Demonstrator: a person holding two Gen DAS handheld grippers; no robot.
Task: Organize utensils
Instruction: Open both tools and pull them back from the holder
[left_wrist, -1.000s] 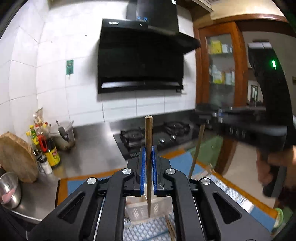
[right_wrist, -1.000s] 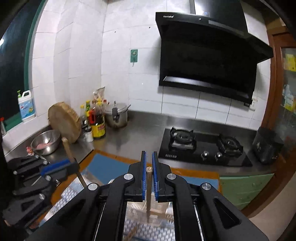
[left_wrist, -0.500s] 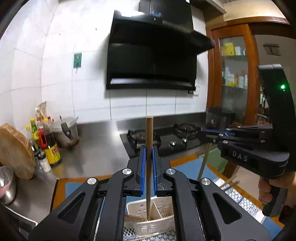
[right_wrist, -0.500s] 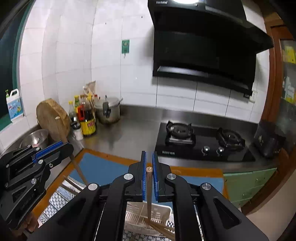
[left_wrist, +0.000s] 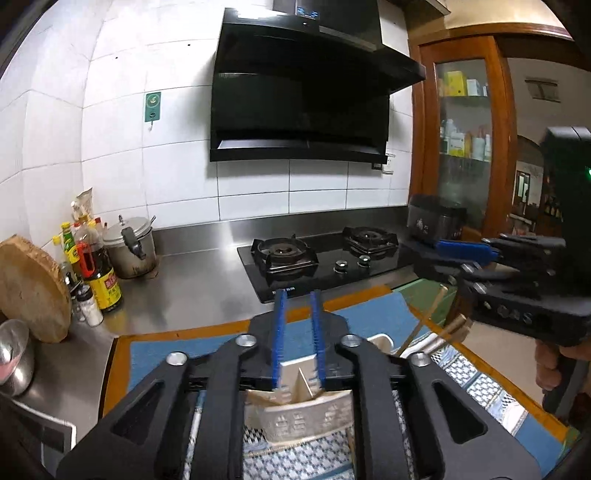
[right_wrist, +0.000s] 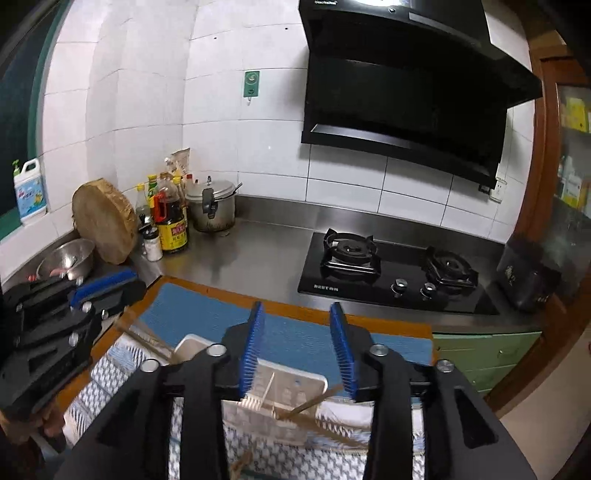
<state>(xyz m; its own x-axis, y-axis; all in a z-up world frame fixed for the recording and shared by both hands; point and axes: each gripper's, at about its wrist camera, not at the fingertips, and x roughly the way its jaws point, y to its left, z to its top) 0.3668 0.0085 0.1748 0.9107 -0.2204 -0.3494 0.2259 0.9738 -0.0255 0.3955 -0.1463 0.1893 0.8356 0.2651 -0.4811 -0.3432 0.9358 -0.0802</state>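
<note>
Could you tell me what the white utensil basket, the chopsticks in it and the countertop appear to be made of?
Basket: apparently white plastic, matte, with moulded slots and a divider. Chopsticks: probably wood or bamboo, judging by the plain tan colour and dull surface; blur hides any grain. Countertop: likely stainless steel, grey with soft brushed reflections.

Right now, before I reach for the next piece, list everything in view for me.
utensil basket: one, white, on the mat under both grippers
chopsticks: several, wooden, leaning in basket
mat: one, blue, orange-edged, counter front
gas hob: one, black, two burners
range hood: one, black, wall
pressure cooker: one, steel, back corner
sauce bottles: several, beside cooker
chopping block: one, wooden, leaning
steel bowl: one, far left
left gripper: open
right gripper: open
</note>
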